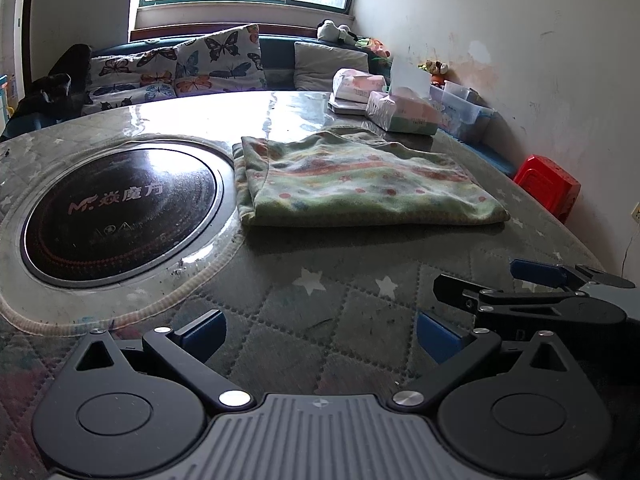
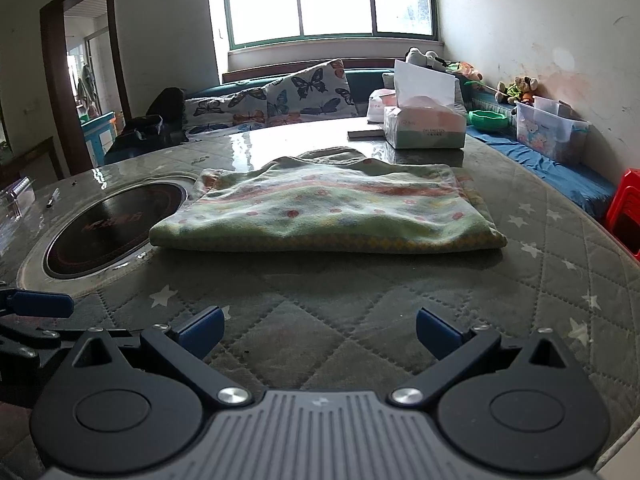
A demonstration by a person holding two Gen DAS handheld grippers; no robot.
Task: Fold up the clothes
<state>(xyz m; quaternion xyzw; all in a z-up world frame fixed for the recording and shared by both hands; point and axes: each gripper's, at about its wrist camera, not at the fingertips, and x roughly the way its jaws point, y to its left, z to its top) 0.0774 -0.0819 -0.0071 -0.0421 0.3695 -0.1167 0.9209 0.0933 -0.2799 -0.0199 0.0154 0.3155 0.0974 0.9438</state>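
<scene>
Home living room, sofa (image 2: 280,100), butterfly cushions (image 1: 216,60), window (image 2: 328,0)

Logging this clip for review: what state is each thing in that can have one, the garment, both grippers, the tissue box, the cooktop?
green patterned garment: folded into a flat stack on the table, held by neither gripper
left gripper: open, empty
right gripper: open, empty
tissue box: opened, a tissue sticking up
built-in cooktop: bare, nothing on it

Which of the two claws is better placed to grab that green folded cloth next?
Probably the right gripper: the folded cloth lies straight ahead of its open fingers. From the left gripper, also open, it sits off to the right.
</scene>
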